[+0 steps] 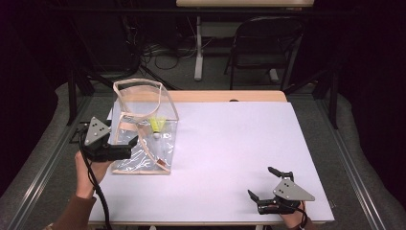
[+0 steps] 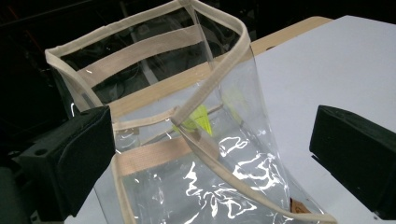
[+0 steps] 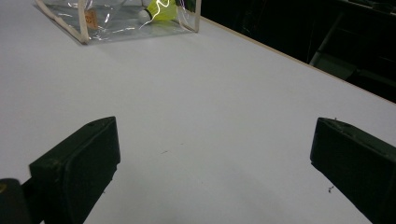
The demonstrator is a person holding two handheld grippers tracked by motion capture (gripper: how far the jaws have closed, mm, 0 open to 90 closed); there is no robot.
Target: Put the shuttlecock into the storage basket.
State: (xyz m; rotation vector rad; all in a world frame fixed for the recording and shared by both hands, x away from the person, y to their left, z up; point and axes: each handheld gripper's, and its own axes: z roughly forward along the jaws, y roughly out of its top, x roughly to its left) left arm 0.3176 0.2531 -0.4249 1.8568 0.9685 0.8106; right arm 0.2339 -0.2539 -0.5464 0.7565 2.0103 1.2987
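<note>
Room: dark, with cables on the floor, a folding chair (image 1: pixel 265 45) and a second table's leg beyond the far edge.
Bench: white top (image 1: pixel 230 143) with a wooden strip along its far edge.
Bag: clear plastic bag (image 1: pixel 143 127) with beige trim, standing at the far left of the bench, mouth open upward, walls creased and leaning.
Shuttlecock: yellow shuttlecock (image 1: pixel 157 126) with a white tip, lying inside the bag near its right wall.
Left tool: left tool (image 1: pixel 125 149) at the bag's near-left side, held level and pointing right; its jaws stand spread, with the bag's near wall between them in the left gripper view; whether either jaw touches the plastic I cannot tell.
Left hand: left hand (image 1: pixel 91 170) grips from below, forearm coming up from the near left, cable trailing down.
Right tool: right tool (image 1: pixel 262 184) at the near right of the bench, well apart from the bag, jaws spread wide over bare bench, pointing left and away.
Right hand: mostly hidden under its tool at the near edge.
Writing: a small brown tag (image 2: pixel 299 207) sits on the bag's lower seam; its print is too small to read.
Left gripper view: shows the bag's crossing beige straps (image 2: pixel 219 74) and glare on the plastic close up.
Right gripper view: shows the bag's base (image 3: pixel 116 18) and the shuttlecock (image 3: pixel 161 10) from low across the bench.
</note>
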